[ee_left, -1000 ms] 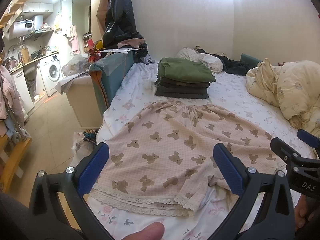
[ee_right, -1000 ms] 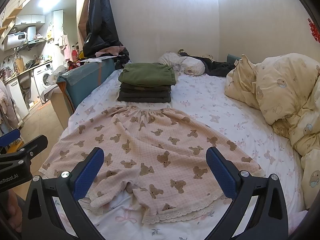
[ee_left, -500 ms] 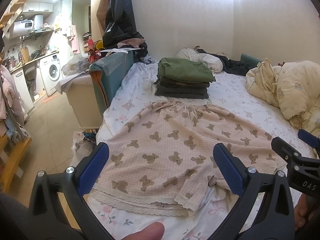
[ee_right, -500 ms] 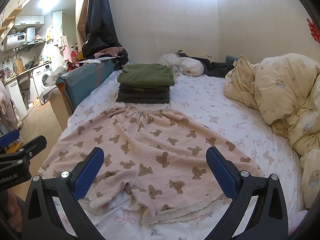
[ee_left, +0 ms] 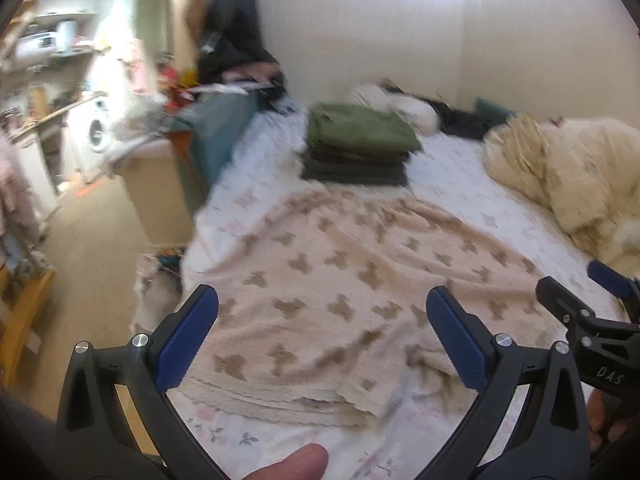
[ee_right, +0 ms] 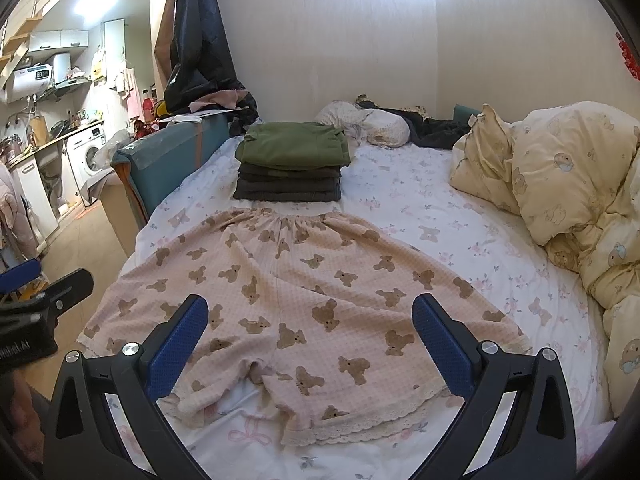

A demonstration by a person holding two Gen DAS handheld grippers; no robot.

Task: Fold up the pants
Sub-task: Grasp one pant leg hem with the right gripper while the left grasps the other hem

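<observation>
Pink pants with a brown bear print (ee_right: 304, 280) lie spread flat on the bed, waistband toward the far wall, lace-trimmed leg hems nearest me. My left gripper (ee_left: 320, 332) hovers open above the left leg's hem, nothing between its blue pads. My right gripper (ee_right: 312, 336) is open too, over the crotch and right leg. The pants (ee_left: 352, 280) look blurred in the left wrist view. Each gripper shows at the edge of the other's view.
A stack of folded dark and green clothes (ee_right: 292, 168) sits just beyond the waistband. A yellow quilt (ee_right: 560, 192) is heaped on the bed's right side. The bed sheet (ee_right: 440, 200) is white with flowers. A teal headboard-like panel (ee_right: 172, 160) and floor lie left.
Both grippers have moved forward and lower toward the pants. The left wrist view is now motion-blurred and has swung slightly right. Both stay open.
</observation>
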